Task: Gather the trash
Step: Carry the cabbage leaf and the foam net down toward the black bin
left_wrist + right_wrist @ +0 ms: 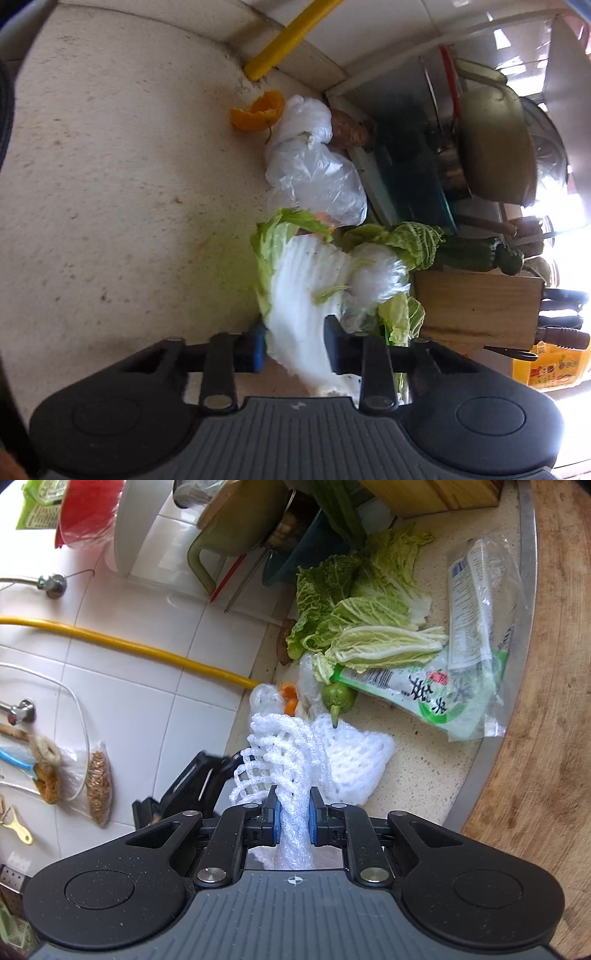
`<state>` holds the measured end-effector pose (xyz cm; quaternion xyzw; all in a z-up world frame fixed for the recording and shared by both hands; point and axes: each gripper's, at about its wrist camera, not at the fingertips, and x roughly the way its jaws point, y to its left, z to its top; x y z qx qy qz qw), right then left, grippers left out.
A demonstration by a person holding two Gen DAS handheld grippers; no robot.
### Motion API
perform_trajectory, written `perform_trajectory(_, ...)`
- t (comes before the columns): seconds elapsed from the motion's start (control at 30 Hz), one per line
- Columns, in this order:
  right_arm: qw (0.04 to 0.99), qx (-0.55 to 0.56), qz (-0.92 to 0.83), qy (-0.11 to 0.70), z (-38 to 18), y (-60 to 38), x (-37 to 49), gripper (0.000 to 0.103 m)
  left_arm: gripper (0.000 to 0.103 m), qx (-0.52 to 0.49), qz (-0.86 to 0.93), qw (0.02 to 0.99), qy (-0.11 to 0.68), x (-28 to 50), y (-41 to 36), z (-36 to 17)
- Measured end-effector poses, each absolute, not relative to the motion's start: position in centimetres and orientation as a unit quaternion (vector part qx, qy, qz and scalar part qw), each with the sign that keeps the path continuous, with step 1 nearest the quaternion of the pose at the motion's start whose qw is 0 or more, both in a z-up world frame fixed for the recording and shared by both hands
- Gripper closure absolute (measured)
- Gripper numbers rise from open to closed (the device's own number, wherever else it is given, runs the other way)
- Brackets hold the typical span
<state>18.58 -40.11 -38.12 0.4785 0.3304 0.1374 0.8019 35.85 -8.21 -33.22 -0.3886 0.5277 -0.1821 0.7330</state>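
Observation:
A cabbage leaf with a broad white stalk lies on the speckled counter, and my left gripper is shut on that stalk, a pad against each side. Beyond it are a crumpled clear plastic bag and an orange peel. My right gripper is shut on a white foam net, which stretches forward from the pads. A second foam net, a green pepper top, more cabbage leaves and a printed plastic wrapper lie ahead of it.
A yellow hose runs down the tiled wall to the counter's back corner. A wooden knife block, a cucumber and a rack with a green pot crowd the far side. A round wooden board borders the counter.

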Motion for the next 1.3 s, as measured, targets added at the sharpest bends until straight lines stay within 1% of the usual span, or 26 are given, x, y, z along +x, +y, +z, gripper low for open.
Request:
perform_trajectory(0.07,0.807,0.471,0.135,0.328,-37.9,-40.3,18.7,0.085,0.089,-0.390,-0.179,0.725,0.539,37.1,-8.9,-34.3)
perform_trajectory(0.23,0.810,0.473,0.140,0.318,-37.4,-40.8,19.4,0.087,0.089,-0.457,-0.227,0.685,0.521,37.6,-8.5,-37.0)
perform_trajectory(0.4,0.781,0.528,0.162,0.292,-37.7,-42.1,19.5,0.087,0.089,-0.515,-0.283,0.647,0.486,37.0,-8.5,-39.3)
perform_trajectory(0.47,0.778,0.539,0.160,0.280,-37.7,-42.6,19.3,0.087,0.089,-0.548,-0.304,0.620,0.472,37.1,-8.2,-40.9)
perform_trajectory(0.53,0.778,0.545,0.156,0.270,-37.5,-42.7,18.9,0.087,0.089,-0.561,-0.320,0.610,0.460,37.2,-7.8,-41.5)
perform_trajectory(0.9,0.767,0.574,0.167,0.233,-36.7,-43.3,18.0,0.087,0.089,-0.571,-0.369,0.600,0.421,38.0,-7.8,-41.3)
perform_trajectory(1.0,0.769,0.572,0.170,0.228,-36.2,-43.1,17.9,0.087,0.089,-0.568,-0.375,0.611,0.403,37.6,-6.3,-40.6)
perform_trajectory(1.07,0.766,0.574,0.177,0.228,-36.1,-42.8,18.0,0.087,0.089,-0.571,-0.377,0.612,0.396,35.9,-4.8,-40.0)
perform_trajectory(1.17,0.765,0.571,0.185,0.232,-35.8,-42.0,18.5,0.087,0.089,-0.585,-0.375,0.603,0.390,34.5,-3.3,-40.2)
perform_trajectory(1.3,0.760,0.567,0.199,0.247,-35.7,-40.2,19.8,0.087,0.089,-0.593,-0.363,0.616,0.370,32.7,1.2,-38.8)
